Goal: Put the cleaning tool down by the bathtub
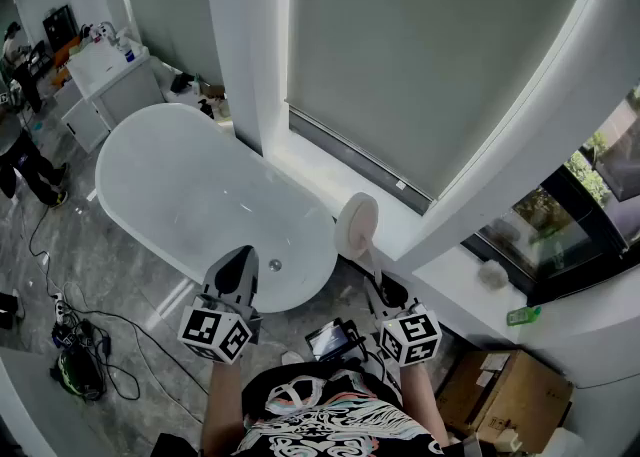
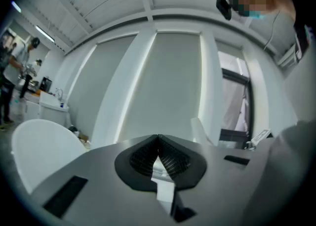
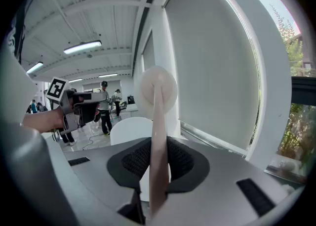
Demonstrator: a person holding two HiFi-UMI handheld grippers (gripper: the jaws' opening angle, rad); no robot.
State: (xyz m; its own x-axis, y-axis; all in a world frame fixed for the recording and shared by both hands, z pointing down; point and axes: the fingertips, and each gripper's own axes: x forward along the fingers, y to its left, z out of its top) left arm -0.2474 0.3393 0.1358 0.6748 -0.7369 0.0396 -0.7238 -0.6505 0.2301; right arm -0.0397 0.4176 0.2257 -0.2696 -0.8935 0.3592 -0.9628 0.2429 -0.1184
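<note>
Fingers (image 3: 187, 163) of right gripper (image 3: 159, 146) clamp cleaning tool (image 3: 157, 90), handle end hidden

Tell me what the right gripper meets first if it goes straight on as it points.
Likely the window blind or the ledge under it; the brush held in the right gripper would touch first. Depth unclear.

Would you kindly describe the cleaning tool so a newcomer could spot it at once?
Find the white oval bathtub beside the big shaded window. At its end nearest the person, the right gripper holds the cleaning tool. It is a pale pink stick topped by a round flat disc, a lollipop shape unlike anything nearby.
</note>
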